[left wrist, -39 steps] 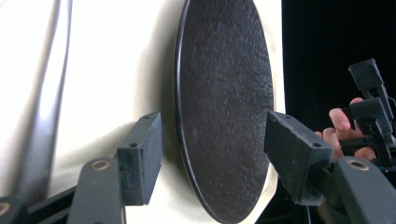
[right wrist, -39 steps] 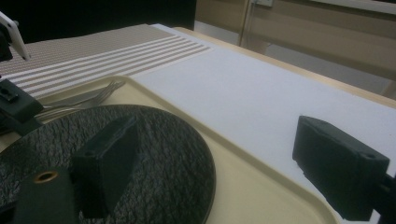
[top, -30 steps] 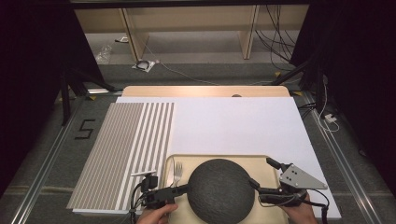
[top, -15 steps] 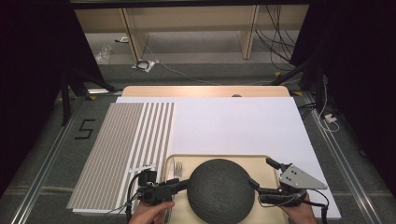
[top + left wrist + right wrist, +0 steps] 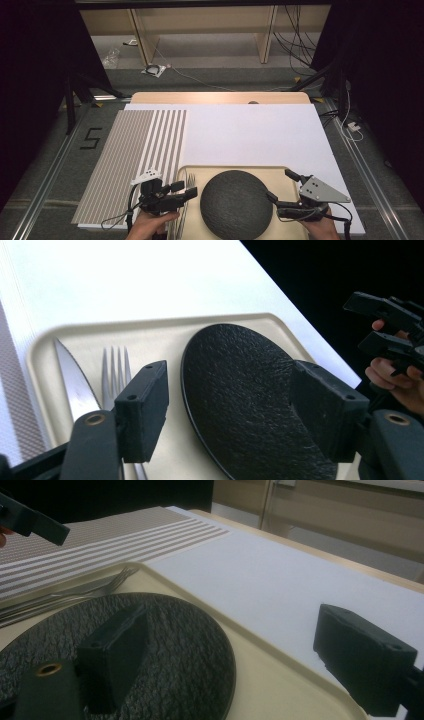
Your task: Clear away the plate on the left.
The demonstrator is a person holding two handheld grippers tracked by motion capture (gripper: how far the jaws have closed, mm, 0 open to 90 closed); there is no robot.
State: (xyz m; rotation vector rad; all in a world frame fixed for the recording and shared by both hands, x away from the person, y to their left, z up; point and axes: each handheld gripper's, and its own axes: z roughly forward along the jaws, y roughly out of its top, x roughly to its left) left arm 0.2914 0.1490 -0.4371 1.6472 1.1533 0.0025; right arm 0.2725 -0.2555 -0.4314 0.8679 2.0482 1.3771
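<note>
Tray (image 5: 280, 172) at the table's near edge holds plate (image 5: 236, 204), fork (image 5: 114, 371) and knife (image 5: 75, 385). Left gripper (image 5: 192, 192), jaws just opening, and right gripper (image 5: 280, 186) gape wide, holding nothing.

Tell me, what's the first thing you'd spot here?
A big round black plate sits on a cream tray at the table's near edge. A fork and knife lie on the tray to its left. A gripper waits on each side, left and right, both open.

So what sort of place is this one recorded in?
Most likely a lab or recording studio set up as a dining table: a white table under black curtains, loose cables on the floor behind, and a tray holding a dark plate.
</note>
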